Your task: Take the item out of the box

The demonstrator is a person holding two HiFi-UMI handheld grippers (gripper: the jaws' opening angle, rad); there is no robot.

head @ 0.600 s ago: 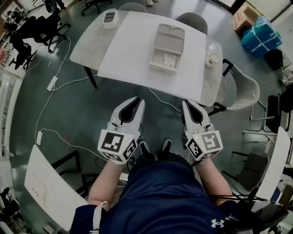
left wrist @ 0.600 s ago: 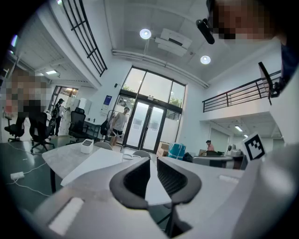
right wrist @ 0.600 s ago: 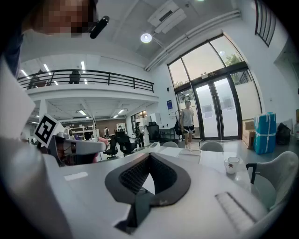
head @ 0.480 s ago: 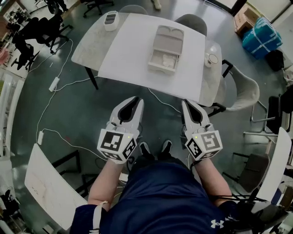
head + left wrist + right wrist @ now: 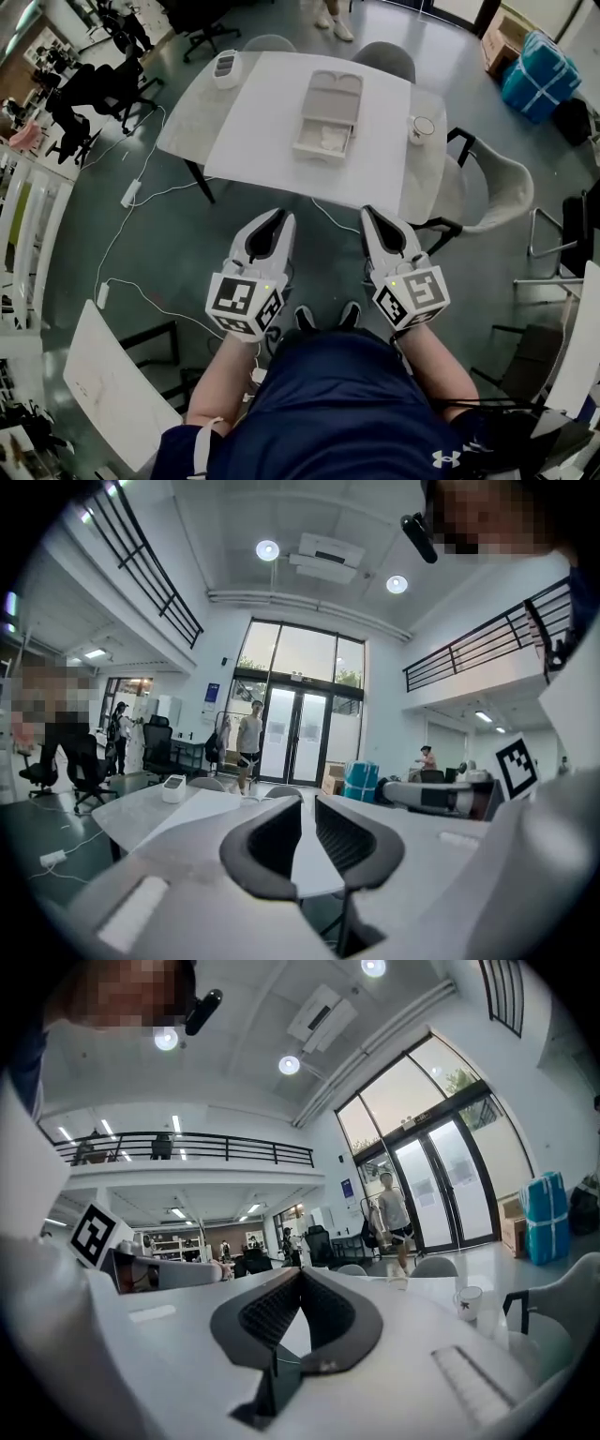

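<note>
Beige box (image 5: 327, 116) lies unreached on the table (image 5: 253, 122), since the left gripper (image 5: 277, 217), jaws narrowly parted, and the right gripper (image 5: 367, 213), jaws closed, are held short, empty.

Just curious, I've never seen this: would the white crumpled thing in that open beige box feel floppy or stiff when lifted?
Probably floppy: the white crumpled thing shows uneven folds, like cloth or paper, so it would likely sag. It also looks light, lying loosely in the open beige box. Its material is too small to tell.
</note>
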